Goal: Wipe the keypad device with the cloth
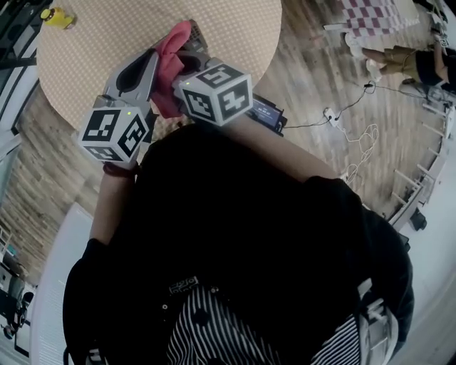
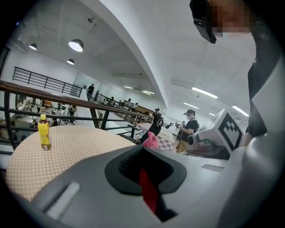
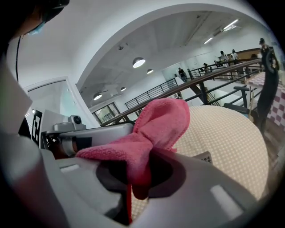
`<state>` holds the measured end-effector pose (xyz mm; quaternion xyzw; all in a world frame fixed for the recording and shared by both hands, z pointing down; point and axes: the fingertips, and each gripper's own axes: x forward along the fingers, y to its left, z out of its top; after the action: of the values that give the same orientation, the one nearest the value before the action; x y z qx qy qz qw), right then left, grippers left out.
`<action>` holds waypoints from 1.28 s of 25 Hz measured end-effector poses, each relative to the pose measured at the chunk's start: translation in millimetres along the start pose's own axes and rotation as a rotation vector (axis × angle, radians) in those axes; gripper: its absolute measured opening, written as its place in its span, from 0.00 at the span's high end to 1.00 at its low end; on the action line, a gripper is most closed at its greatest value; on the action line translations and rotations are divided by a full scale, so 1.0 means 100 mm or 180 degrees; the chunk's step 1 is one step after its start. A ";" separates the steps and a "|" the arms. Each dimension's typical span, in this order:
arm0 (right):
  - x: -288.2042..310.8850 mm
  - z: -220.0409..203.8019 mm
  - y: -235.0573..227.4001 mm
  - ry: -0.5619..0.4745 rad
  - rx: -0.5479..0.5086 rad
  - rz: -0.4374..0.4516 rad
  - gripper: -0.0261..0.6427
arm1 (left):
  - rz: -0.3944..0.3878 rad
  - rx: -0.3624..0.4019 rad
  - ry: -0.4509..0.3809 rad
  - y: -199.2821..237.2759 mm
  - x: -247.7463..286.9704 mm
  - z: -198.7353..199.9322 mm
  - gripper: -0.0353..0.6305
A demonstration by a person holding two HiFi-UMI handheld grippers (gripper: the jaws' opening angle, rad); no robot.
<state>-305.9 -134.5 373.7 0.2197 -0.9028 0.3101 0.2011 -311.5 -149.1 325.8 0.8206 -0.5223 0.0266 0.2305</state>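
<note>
Both grippers are held up close in front of the person's chest, over the near edge of the round table [image 1: 107, 36]. A pink cloth [image 1: 168, 58] is bunched between them. The right gripper [image 3: 138, 178] is shut on the pink cloth [image 3: 156, 124], which bulges out above its jaws. The left gripper [image 2: 144, 173] is shut with a red strip of cloth [image 2: 148, 191] pinched in its jaws and a pink tip [image 2: 150, 140] showing past them. A grey keypad device [image 1: 195, 33] lies on the table just beyond the cloth, mostly hidden; its corner [image 3: 204, 156] shows in the right gripper view.
A yellow bottle [image 1: 57, 16] stands at the table's far left [image 2: 43, 131]. A dark box with a small lit screen [image 1: 267, 112] shows below the right forearm. Cables and a power strip [image 1: 331, 114] lie on the wooden floor at right. People stand in the background [image 2: 190, 127].
</note>
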 end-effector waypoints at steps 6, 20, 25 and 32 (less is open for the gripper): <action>0.28 -0.05 -0.18 0.0177 0.0108 0.0171 0.86 | 0.0137 0.0005 0.0197 0.26 0.18 -0.14 0.95; 0.64 -0.43 -0.98 0.0273 0.0580 -0.0046 0.86 | 0.0325 0.0055 0.0929 0.92 0.77 -0.78 0.95; 0.83 -0.59 -1.17 0.0352 0.0619 -0.0139 0.86 | 0.0211 0.0154 0.1409 1.03 0.98 -1.22 0.95; 0.94 -0.79 -1.39 0.0497 0.0691 -0.0220 0.86 | 0.0163 0.0538 0.1806 1.12 1.21 -1.58 0.95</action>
<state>-292.7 -207.7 543.7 0.2463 -0.8375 0.4151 0.2563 -322.8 -226.2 540.1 0.7832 -0.4534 0.3041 0.2974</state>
